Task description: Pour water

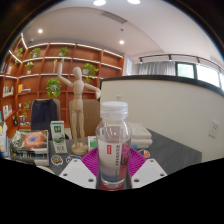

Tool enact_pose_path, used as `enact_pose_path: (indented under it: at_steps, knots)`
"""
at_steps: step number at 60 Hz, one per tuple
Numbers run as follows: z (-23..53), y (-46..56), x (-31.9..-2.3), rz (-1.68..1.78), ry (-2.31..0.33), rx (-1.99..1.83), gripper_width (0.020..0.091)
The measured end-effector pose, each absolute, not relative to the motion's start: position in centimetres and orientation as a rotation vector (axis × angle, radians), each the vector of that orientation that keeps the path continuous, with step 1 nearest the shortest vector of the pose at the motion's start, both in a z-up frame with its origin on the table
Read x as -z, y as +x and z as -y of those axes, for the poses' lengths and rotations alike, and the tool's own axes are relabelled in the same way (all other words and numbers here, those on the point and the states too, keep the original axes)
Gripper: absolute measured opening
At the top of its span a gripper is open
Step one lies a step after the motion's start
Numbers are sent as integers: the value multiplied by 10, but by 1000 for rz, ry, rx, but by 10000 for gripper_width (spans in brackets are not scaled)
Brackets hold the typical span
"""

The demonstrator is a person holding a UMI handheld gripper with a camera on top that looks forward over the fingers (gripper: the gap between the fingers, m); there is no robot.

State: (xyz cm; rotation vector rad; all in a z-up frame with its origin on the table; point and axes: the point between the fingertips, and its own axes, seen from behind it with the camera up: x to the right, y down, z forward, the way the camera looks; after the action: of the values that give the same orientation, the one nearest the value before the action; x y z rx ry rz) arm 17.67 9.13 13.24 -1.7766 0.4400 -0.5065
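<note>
Gripper view. An indoor room under a white ceiling with round lamps (99, 2), windows (185, 70) along the far right wall. Behind, wooden shelving (60, 60) with green plants (54, 87) on its levels. Before the shelves, a wooden jointed mannequin (79, 95), upright, one arm raised, the other held out. Below it the worktop (176, 152), dark grey toward the right, cluttered toward the left: a small green-and-white box (58, 131) standing upright, colourful flat items (30, 142) further left, too small to name. Just behind the bottle, a white box-like thing (138, 136), partly hidden.

Nearest, the tool (113, 172), its two pale fingers (78, 172) at the foot of the view, pink pads (92, 160) on the inner faces. Between the pads, a clear plastic bottle (113, 140), upright, white cap (114, 106) on, a white label around the middle. Both pads pressed against the bottle's lower sides, no gap seen at either side: clamped on the bottle. Base of the bottle hidden low between the fingers, so resting on the worktop or lifted, cannot tell. Water level inside not readable.
</note>
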Motion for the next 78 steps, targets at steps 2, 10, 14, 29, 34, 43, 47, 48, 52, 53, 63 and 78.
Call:
enact_pose_path:
  at_steps: [2, 10, 14, 29, 34, 43, 47, 48, 52, 53, 63, 78]
  knots:
    - [-96, 187, -112, -454, -1773, 490, 378]
    - [-98, 188, -88, -517, -1777, 404, 377]
    - [-102, 190, -82, -521, -1751, 394, 391]
    - [-104, 190, -81, -516, -1752, 404, 492]
    - [-100, 186, -75, -532, -1785, 402, 630]
    - [-90, 161, -87, -516, -1767, 299, 799]
    - [-74, 151, -89, -517, -1782, 289, 840]
    - [-69, 149, -89, -511, -1785, 288, 846]
    - [-46, 133, -94, -485, -1798, 286, 852]
    - [-40, 128, -95, -477, -1802, 285, 851]
    - [26, 85, -107, -363, -1865, 263, 863]
    - [109, 37, -127, -241, -1925, 259, 870]
